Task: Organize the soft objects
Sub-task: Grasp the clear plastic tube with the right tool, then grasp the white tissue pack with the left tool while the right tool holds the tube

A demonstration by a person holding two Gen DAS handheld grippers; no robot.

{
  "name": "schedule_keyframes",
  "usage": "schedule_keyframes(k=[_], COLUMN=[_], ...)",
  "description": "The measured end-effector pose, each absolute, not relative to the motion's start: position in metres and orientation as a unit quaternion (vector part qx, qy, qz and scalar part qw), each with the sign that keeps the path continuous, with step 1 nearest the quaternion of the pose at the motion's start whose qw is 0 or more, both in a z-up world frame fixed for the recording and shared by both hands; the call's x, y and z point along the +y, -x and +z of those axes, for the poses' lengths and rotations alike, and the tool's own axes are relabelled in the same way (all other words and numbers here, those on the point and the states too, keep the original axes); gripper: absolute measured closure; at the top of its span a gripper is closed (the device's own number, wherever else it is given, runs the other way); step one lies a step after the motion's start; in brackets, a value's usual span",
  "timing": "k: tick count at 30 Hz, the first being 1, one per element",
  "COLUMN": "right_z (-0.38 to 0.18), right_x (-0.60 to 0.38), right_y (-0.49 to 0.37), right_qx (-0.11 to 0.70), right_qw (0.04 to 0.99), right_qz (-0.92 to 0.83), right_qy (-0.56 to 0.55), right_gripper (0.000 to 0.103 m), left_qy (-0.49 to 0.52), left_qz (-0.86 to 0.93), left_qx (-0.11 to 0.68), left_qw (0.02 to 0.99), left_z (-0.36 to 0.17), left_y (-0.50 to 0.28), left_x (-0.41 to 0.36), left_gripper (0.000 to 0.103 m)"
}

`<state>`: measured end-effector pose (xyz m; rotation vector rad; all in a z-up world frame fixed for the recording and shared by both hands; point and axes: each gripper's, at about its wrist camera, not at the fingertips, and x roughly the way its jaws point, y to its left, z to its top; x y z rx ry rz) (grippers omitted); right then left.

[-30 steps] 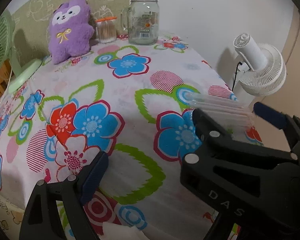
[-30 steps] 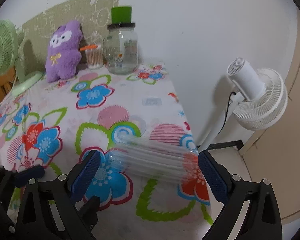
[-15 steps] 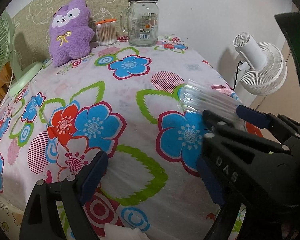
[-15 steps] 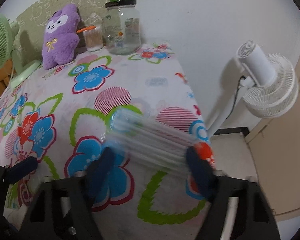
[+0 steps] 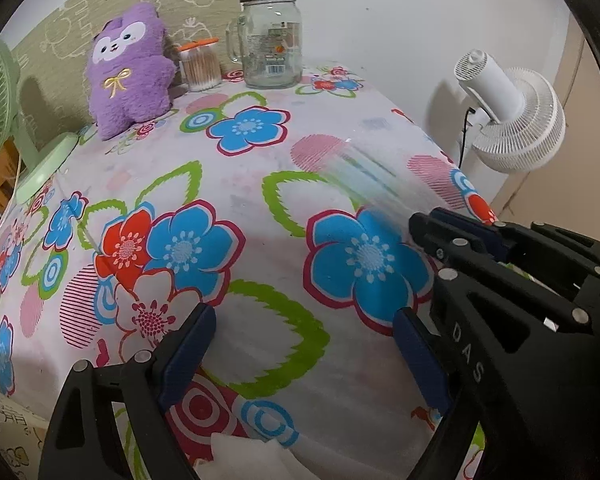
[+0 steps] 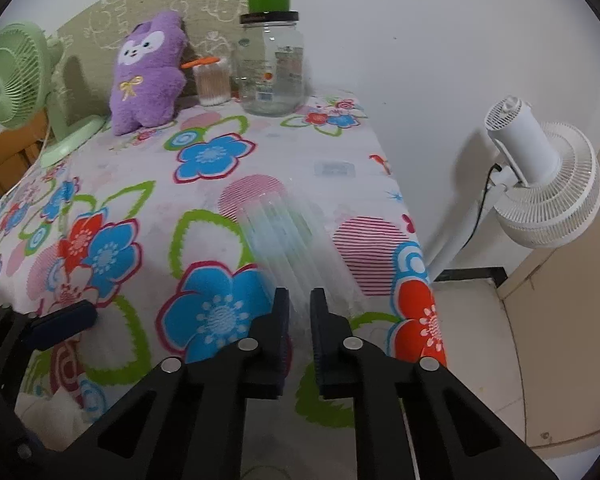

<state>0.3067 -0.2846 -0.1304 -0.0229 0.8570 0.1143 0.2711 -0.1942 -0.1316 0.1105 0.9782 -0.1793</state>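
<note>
Right gripper [image 6: 299, 306] clenched on near end of clear tube bundle [image 6: 286, 236], blurred, long axis running toward table's [image 6: 148, 184] far edge, left gripper [image 5: 304, 336] released, empty

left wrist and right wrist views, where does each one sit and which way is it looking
Left wrist: rides the left tool, angled down across the floral tablecloth toward the purple plush and glass jar; its own open fingers show, plus the right tool.
Right wrist: rides the right tool, facing the same far wall; its fingers are shut on a clear plastic bundle; one left tool finger shows at lower left.
Shared: plush, jar, bundle, white fan.
</note>
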Motion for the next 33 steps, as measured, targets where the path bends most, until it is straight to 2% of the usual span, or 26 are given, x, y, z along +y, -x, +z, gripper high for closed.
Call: schedule_keyframes(k=[33], right_z=[-0.094], right_x=[-0.265], right_y=[-0.218], right_qx=[0.379], right_qw=[0.922], right_qz=[0.080], right_qy=[-0.021], right_gripper=[0.094], left_qy=[-0.069], left_qz=[-0.079], left_qx=[0.440], left_qw=[0.892], left_z=[-0.102], left_y=[-0.195], left_x=[-0.176], left_gripper=[0.012])
